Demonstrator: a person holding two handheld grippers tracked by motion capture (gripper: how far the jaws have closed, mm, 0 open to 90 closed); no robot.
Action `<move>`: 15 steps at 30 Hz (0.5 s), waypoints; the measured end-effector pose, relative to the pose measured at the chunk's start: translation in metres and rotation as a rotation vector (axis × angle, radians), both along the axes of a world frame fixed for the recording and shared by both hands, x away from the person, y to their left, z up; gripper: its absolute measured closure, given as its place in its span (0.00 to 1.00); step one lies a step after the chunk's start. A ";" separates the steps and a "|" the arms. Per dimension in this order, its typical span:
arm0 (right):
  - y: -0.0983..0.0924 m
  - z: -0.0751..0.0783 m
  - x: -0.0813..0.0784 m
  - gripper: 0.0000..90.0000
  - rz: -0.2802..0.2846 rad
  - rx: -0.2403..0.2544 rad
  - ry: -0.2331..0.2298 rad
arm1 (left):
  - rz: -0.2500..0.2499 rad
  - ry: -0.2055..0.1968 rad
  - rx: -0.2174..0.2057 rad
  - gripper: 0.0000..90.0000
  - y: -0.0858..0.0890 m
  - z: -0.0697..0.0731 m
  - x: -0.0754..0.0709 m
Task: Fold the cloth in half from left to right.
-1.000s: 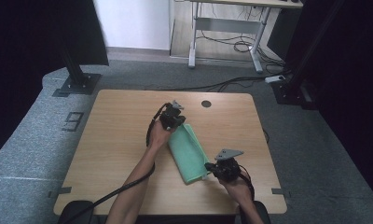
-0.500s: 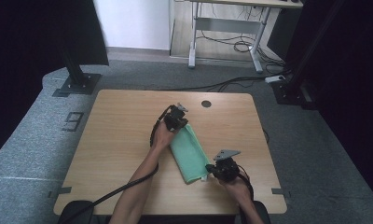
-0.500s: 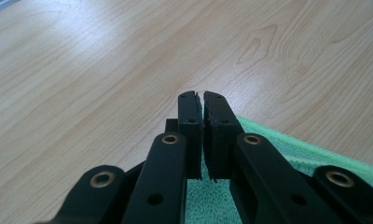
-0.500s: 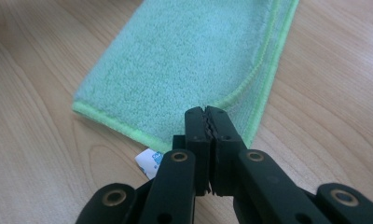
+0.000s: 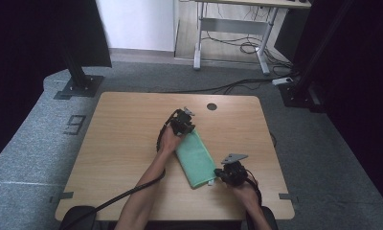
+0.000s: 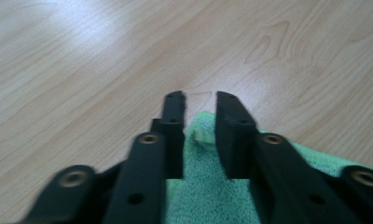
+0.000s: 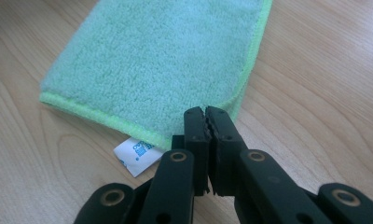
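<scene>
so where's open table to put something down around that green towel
The wooden table is bare across its whole left half, from the left gripper out to the left edge. There is also a free strip along the far edge around the round hole, and the far right corner. It is crowded mid-right, where the green towel and the right gripper sit.

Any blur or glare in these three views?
High view: sharp, dark surroundings, evenly lit table. Left gripper view: soft throughout, black jaws and green towel blurred, pale glare on the wood at top left. Right gripper view: crisp on the towel's pile and white tag, mild sheen on the wood at right.
</scene>
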State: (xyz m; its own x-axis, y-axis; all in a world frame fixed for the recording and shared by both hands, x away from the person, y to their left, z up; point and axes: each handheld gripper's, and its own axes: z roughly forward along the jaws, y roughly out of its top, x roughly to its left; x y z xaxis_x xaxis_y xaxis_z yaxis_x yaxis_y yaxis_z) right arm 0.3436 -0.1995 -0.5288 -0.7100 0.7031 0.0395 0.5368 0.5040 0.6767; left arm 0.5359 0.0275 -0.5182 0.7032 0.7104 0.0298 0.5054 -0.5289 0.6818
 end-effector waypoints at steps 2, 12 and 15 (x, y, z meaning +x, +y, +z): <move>-0.001 0.000 0.001 0.93 -0.006 -0.003 0.000 | 0.013 -0.008 -0.010 0.71 0.000 0.000 0.000; -0.015 0.005 0.002 0.71 -0.075 0.004 -0.032 | 0.061 -0.050 -0.048 0.39 0.007 0.015 -0.002; -0.018 0.006 0.002 0.67 -0.084 0.004 -0.043 | 0.059 -0.041 -0.065 0.34 0.011 0.019 -0.003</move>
